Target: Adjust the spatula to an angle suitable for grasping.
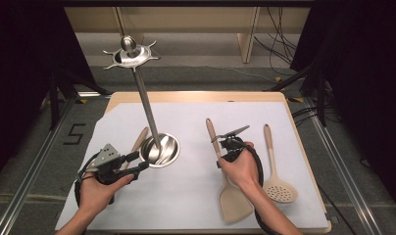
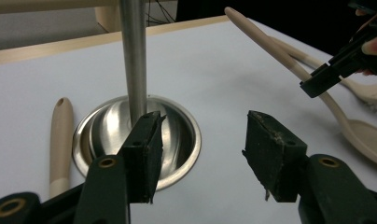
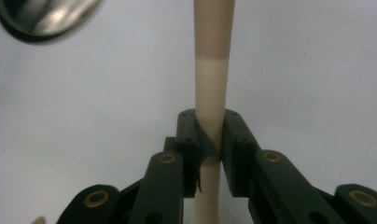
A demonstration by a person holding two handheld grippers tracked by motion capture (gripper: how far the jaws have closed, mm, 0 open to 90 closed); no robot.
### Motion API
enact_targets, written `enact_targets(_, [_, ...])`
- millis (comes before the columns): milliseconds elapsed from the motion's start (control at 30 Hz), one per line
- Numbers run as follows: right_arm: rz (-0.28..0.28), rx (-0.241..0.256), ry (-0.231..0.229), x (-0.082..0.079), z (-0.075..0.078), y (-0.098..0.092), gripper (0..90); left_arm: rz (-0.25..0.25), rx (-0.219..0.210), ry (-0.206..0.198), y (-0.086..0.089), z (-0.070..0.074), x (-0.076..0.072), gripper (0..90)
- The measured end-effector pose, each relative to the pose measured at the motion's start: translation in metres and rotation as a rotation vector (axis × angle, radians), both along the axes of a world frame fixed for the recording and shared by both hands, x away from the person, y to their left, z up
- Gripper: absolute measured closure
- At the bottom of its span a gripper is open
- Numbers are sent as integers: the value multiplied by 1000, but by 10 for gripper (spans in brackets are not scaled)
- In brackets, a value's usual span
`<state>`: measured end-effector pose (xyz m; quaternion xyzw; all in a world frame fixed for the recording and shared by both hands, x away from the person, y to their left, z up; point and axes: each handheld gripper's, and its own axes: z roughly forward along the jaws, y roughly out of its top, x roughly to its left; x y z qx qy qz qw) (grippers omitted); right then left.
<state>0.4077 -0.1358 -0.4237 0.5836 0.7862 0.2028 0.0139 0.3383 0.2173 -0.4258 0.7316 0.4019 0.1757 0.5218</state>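
So the right gripper point(image 1: 219, 152) has its jaws clamped tight on the handle of the beige spatula point(image 1: 229, 188), about midway up the shaft; the spatula's blade lies flat on the white table cover point(image 1: 196, 196) near the front edge, handle pointing away from the person. Just to its right lies a slotted spoon point(image 1: 279, 188), close but not touching. The left gripper point(image 1: 139, 161) is wide open with nothing in it; its jaws sit right at the rim of the steel utensil stand point(image 1: 159, 149), whose tall pole rises to a hook ring on top. Another beige utensil handle point(image 2: 60, 140) lies tucked against the stand's base on the left, partly hidden by that gripper.
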Motion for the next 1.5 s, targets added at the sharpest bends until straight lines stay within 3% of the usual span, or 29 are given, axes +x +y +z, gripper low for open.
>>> enact_targets(33, [5, 40, -41, -6, 3, 1, 792, -1, -14, -1, -1, 2, 1, 454])
enact_targets(67, [36, 54, -83, -9, 4, -1, 792, -24, -13, -27, -2, 4, 3, 454])
enact_targets(100, [57, 78, -123, -14, 5, -1, 792, -15, -39, -5, -6, 9, 2, 454])
enact_targets(167, [119, 108, -210, -23, 8, -5, 792, -33, -58, -10, -12, 15, 3, 453])
enact_targets(300, [129, 128, -283, -40, 16, -7, 793, -75, -79, -16, -27, 31, 7, 449])
enact_targets(333, [118, 146, -269, -44, 18, -6, 792, -101, -81, -38, -32, 37, 10, 448])
enact_targets(367, [154, 148, -347, -46, 18, -9, 793, -98, -82, -38, -38, 42, 10, 445])
enact_targets(400, [164, 162, -384, -49, 18, -8, 793, -116, -92, -48, -43, 46, 11, 442])
enact_targets(433, [172, 164, -411, -51, 20, -8, 793, -118, -85, -47, -47, 49, 12, 438])
enact_targets(467, [157, 180, -403, -55, 21, -7, 792, -132, -85, -52, -52, 53, 13, 435])
enact_targets(500, [169, 189, -449, -57, 22, -5, 793, -138, -84, -52, -57, 56, 15, 433])
enact_targets(633, [199, 185, -522, -65, 26, 1, 793, -176, -108, -24, -76, 62, 23, 415])
enact_targets(800, [218, 200, -543, -72, 29, 6, 793, -206, -120, -10, -94, 64, 30, 395])
enact_targets(867, [230, 221, -552, -72, 28, 9, 793, -234, -115, -22, -100, 63, 33, 393])
enact_targets(900, [236, 204, -557, -73, 29, 9, 793, -246, -107, -25, -101, 63, 35, 393])
enact_targets(933, [241, 209, -556, -73, 29, 10, 793, -251, -128, -14, -105, 62, 35, 397])
enact_targets(1000, [274, 194, -576, -72, 30, 10, 793, -269, -141, -14, -107, 61, 36, 425])
enact_targets(1033, [250, 209, -549, -74, 30, 12, 793, -269, -136, -10, -109, 61, 36, 437])
enact_targets(1067, [239, 220, -554, -75, 30, 13, 793, -271, -143, -10, -110, 61, 36, 449])
enact_targets(1167, [271, 205, -569, -74, 32, 13, 793, -278, -169, -13, -113, 62, 35, 470])
enact_targets(1333, [264, 210, -573, -78, 33, 19, 793, -291, -182, -7, -116, 63, 34, 531])
enact_targets(1400, [261, 215, -602, -80, 34, 21, 793, -291, -185, -7, -117, 63, 34, 559])
enact_targets(1433, [285, 210, -607, -79, 34, 21, 793, -291, -186, -10, -117, 63, 34, 571])
enact_targets(1467, [275, 219, -584, -81, 35, 23, 793, -289, -187, -19, -117, 63, 33, 589])
enact_targets(1500, [281, 211, -620, -80, 34, 24, 793, -290, -188, -28, -117, 63, 33, 613])
